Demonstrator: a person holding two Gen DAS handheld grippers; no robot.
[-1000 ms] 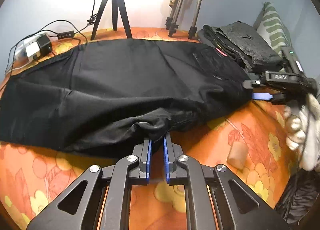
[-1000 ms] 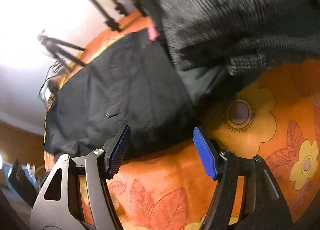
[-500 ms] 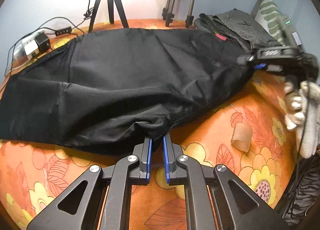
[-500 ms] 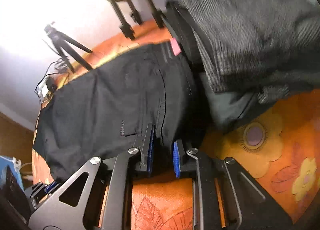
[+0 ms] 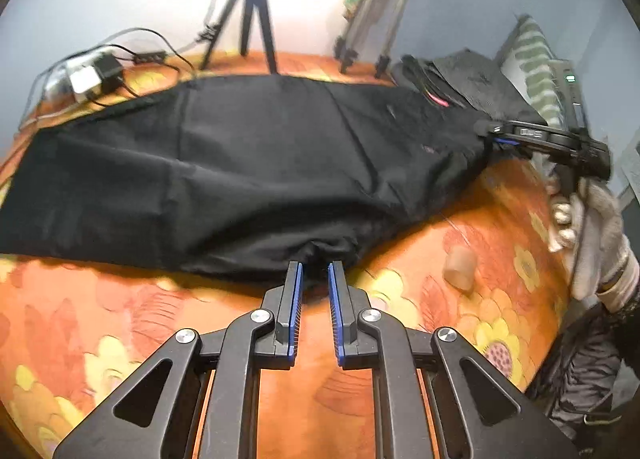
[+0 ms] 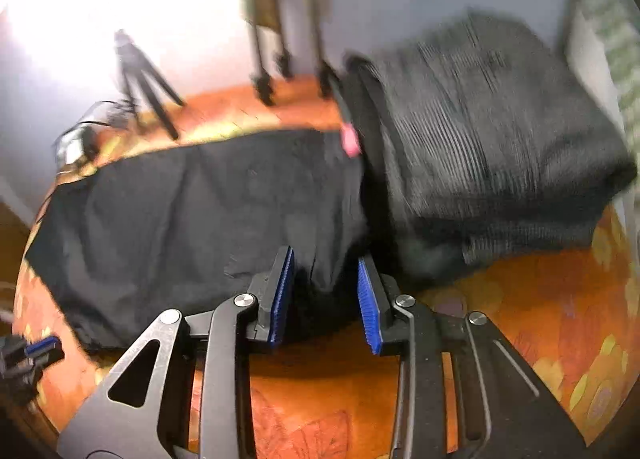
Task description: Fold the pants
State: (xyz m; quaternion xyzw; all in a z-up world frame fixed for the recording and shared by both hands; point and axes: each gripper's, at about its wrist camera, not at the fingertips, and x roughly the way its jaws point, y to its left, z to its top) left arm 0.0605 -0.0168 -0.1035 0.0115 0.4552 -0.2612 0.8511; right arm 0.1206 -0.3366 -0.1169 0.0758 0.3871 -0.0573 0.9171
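Black pants [image 5: 248,155] lie spread flat on the orange flowered surface [image 5: 120,323], waist end to the right. My left gripper [image 5: 315,271] is nearly closed on the bunched near edge of the pants, with cloth between the blue pads. My right gripper [image 6: 326,271] is partly open with the waist end of the pants [image 6: 200,219] between its fingers; the view is blurred. It also shows in the left wrist view [image 5: 496,137] at the pants' right end, held by a gloved hand [image 5: 592,227].
A stack of folded dark grey clothes [image 6: 488,147] sits right beside the waist end. Tripods [image 5: 248,15] stand at the back. A power strip with cables [image 5: 88,75] lies at back left. A small beige roll [image 5: 462,263] lies on the surface. A striped pillow [image 5: 536,75] is at far right.
My right gripper closed on the waist end, then its jaws opened wider again. Both grippers drew the pants slightly; the left stays on the near edge.
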